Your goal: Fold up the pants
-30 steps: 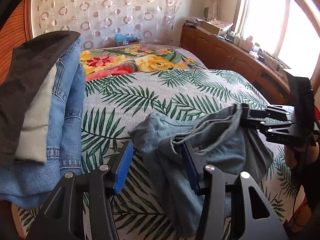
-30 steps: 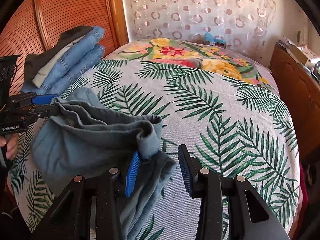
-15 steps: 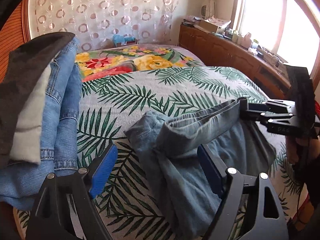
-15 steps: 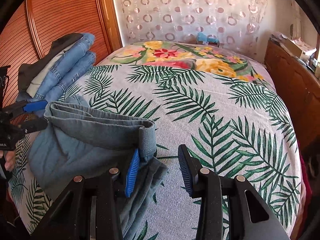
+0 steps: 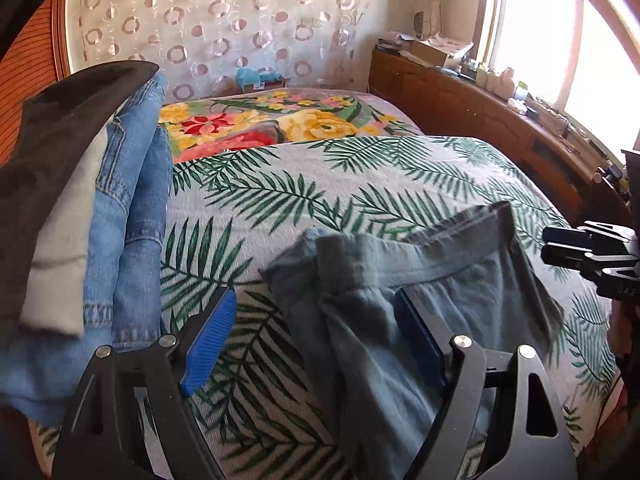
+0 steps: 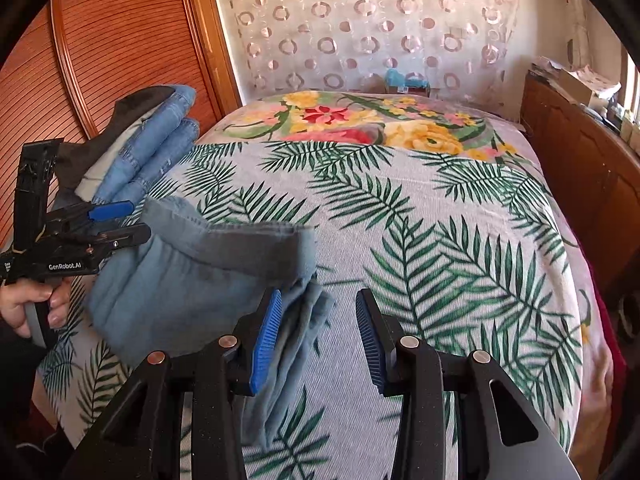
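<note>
Grey-blue pants (image 5: 400, 288) lie bunched on the palm-leaf bedspread (image 5: 304, 200), waistband toward the far side. My left gripper (image 5: 312, 328) is open and wide, its jaws either side of the pants' left end, holding nothing. In the right wrist view the pants (image 6: 192, 276) lie left of my right gripper (image 6: 318, 330), which is open and empty, its left pad beside the waistband corner. The left gripper also shows there (image 6: 120, 220), and the right gripper shows at the left wrist view's right edge (image 5: 560, 248).
A stack of folded jeans and dark and pale clothes (image 5: 80, 216) sits at the bed's left edge. A wooden cabinet (image 5: 480, 112) with clutter runs along the right under the window. A floral blanket (image 5: 256, 128) covers the bed's far end.
Both grippers have let go of the waistband. The left jaws opened wide and the right gripper drew back to the right. The pants dropped onto the bed.
</note>
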`<move>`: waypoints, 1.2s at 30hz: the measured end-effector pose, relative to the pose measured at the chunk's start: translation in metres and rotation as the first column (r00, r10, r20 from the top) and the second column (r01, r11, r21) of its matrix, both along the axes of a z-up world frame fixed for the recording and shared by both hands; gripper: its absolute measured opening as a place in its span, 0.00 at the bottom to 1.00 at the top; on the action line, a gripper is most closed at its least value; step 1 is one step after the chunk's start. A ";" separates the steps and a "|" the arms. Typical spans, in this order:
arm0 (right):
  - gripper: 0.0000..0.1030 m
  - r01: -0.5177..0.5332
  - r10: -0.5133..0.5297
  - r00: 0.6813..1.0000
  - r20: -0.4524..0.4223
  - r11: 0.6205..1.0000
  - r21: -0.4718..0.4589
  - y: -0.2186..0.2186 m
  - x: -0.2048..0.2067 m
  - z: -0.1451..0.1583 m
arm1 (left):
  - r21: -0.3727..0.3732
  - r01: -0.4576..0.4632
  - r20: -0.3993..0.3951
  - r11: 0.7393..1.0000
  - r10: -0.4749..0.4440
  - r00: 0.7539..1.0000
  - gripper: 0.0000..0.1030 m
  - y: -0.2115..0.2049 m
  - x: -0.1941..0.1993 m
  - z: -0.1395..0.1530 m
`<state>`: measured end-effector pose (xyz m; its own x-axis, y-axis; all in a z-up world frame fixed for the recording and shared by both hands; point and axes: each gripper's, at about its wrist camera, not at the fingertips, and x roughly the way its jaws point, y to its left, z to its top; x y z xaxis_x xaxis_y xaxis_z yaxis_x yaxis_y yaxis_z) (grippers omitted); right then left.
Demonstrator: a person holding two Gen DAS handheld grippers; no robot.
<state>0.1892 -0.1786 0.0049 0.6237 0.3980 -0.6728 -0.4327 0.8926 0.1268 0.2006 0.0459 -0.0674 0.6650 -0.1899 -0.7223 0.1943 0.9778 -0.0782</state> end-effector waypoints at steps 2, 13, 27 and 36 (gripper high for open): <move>0.39 -0.008 0.008 1.000 -0.012 1.000 0.007 -0.002 -0.009 -0.002 | -0.004 0.007 0.006 1.000 -0.007 1.000 0.79 0.000 -0.012 0.002; 0.39 -0.061 0.062 0.994 -0.095 0.998 0.013 -0.005 -0.049 -0.020 | -0.051 0.051 -0.030 0.997 -0.052 0.998 0.72 -0.004 -0.060 -0.007; 0.03 -0.069 0.071 0.993 -0.089 0.997 0.025 -0.019 -0.058 -0.020 | -0.005 0.026 -0.055 1.000 -0.026 0.998 0.72 -0.004 -0.062 -0.025; 0.03 -0.047 0.048 0.994 -0.094 0.999 0.015 -0.028 -0.062 -0.024 | -0.007 0.026 -0.053 1.000 -0.027 0.998 0.73 -0.003 -0.062 -0.025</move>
<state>0.1276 -0.2068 -0.0190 0.5378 0.4347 -0.7224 -0.4601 0.8693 0.1806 0.1388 0.0434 -0.0922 0.6208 -0.2119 -0.7548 0.2157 0.9718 -0.0954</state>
